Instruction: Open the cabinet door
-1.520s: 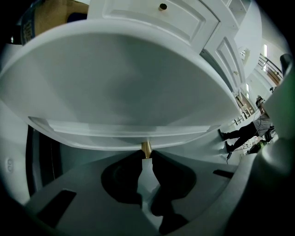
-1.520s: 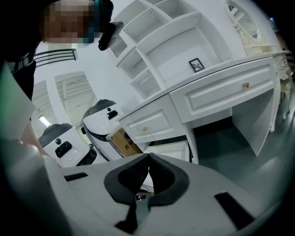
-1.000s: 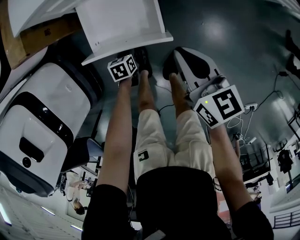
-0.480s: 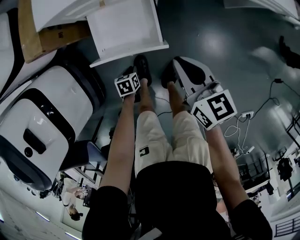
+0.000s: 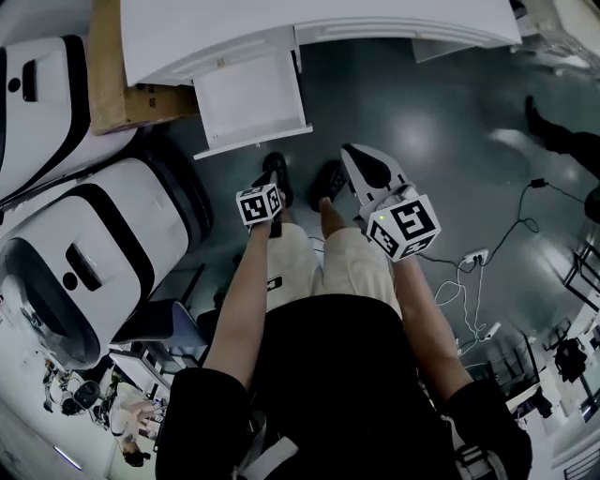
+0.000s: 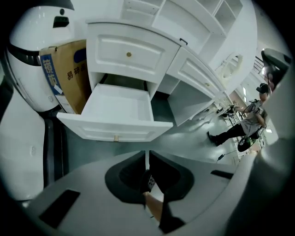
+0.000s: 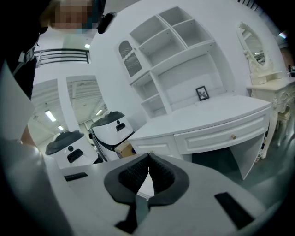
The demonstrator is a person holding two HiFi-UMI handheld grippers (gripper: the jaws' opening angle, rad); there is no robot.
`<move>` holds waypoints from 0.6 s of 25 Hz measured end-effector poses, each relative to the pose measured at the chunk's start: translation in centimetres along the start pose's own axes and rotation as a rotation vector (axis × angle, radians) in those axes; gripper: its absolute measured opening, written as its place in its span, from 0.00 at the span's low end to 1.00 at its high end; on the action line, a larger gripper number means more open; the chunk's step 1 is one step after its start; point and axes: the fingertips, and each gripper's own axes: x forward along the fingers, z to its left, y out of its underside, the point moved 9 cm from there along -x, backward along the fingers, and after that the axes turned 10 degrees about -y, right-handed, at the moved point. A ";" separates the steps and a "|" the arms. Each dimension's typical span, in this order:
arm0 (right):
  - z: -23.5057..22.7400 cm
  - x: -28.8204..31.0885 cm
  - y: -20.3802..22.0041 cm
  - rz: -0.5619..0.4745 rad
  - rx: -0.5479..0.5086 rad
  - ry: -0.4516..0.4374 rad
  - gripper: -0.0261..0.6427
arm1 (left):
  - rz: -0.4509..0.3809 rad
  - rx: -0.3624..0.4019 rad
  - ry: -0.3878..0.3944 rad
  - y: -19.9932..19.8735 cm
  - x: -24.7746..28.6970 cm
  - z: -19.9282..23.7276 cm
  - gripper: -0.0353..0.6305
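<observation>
A white desk-like cabinet [image 5: 309, 23] stands ahead of me, its lower left drawer [image 5: 251, 98] pulled out over the floor. In the left gripper view that drawer [image 6: 120, 108] hangs open and empty, below a shut drawer front [image 6: 128, 54] with a small knob. My left gripper [image 5: 267, 192] is in the air, short of the drawer and touching nothing. Its jaws [image 6: 147, 159] are closing, with a thin slit between them and nothing in it. My right gripper [image 5: 361, 164] hovers beside it, jaws [image 7: 148, 159] shut and empty, facing the desk and its shelves [image 7: 184, 60].
Two white rounded machines [image 5: 94, 253] and a cardboard box [image 5: 122, 84] crowd the left of the cabinet. Cables and a power strip [image 5: 469, 258] lie on the grey floor at the right. A person [image 6: 244, 124] stands far right. My own shoes [image 5: 277, 173] are below the grippers.
Both grippers have risen and drawn back from the open drawer. The drawer now sits farther off and the desk top has come into view.
</observation>
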 end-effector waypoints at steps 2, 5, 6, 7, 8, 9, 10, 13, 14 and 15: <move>0.4 -1.8 -1.2 -0.015 -0.006 0.016 0.07 | -0.024 0.008 0.028 -1.0 -2.0 -1.6 0.11; 0.5 -3.4 -2.6 -0.035 -0.024 0.036 0.07 | -0.058 0.045 0.062 -2.6 -3.7 -3.4 0.11; 0.5 -3.8 -3.0 -0.042 -0.031 0.041 0.07 | -0.076 0.054 0.071 -3.4 -4.4 -4.1 0.11; 0.4 -4.3 -3.5 -0.051 -0.039 0.048 0.07 | -0.097 0.060 0.084 -4.3 -5.1 -4.7 0.10; 0.4 -4.7 -4.1 -0.062 -0.048 0.054 0.07 | -0.117 0.064 0.099 -5.1 -5.7 -5.4 0.10; 0.4 -5.2 -4.7 -0.076 -0.056 0.060 0.07 | -0.136 0.068 0.118 -5.7 -6.3 -6.0 0.10; 0.5 -5.8 -5.3 -0.090 -0.061 0.066 0.07 | -0.154 0.071 0.139 -6.2 -6.9 -6.6 0.10; 0.9 -7.4 -6.9 -0.125 -0.073 0.078 0.07 | -0.213 0.066 0.205 -7.8 -9.3 -8.3 0.10; 1.1 -7.9 -7.3 -0.132 -0.077 0.081 0.07 | -0.236 0.068 0.227 -8.2 -10.2 -8.8 0.10; 1.3 -8.4 -7.6 -0.138 -0.082 0.082 0.07 | -0.259 0.077 0.247 -8.7 -11.3 -9.3 0.10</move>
